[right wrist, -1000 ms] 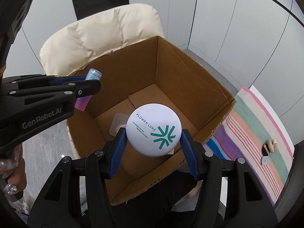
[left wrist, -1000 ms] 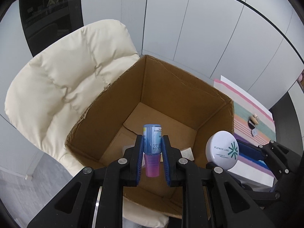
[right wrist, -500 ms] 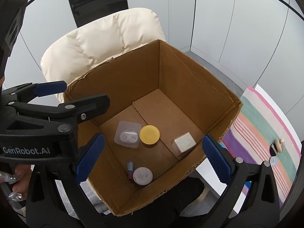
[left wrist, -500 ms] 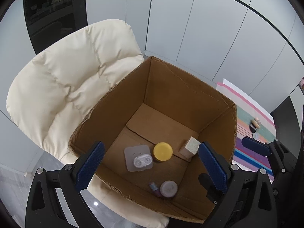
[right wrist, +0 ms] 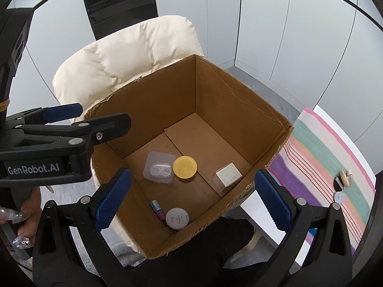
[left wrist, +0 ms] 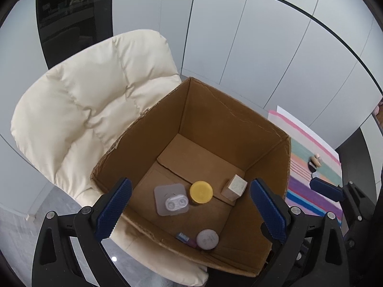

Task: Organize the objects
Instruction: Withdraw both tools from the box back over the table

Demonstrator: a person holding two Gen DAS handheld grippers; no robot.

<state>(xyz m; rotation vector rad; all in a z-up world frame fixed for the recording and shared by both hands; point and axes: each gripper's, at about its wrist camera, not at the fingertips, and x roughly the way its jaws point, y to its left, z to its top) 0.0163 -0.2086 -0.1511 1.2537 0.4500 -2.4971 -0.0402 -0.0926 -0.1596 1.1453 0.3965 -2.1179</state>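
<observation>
Pink-blue tube [right wrist: 158, 209] lies flat, cap toward the box's far-left wall [right wrist: 153, 100]; both grippers spread, empty.

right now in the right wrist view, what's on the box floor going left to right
contact lens case → yellow-lidded jar → small white cube box. The small tube and round white compact lie nearer the camera, overlapping that span.

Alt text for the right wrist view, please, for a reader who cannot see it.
The right gripper hangs open and empty over a cardboard box set on a cream chair. In the box lie a lens case, a yellow-lidded jar, a small carton, a round compact and a small bottle. The open left gripper reaches in from the left.
</observation>
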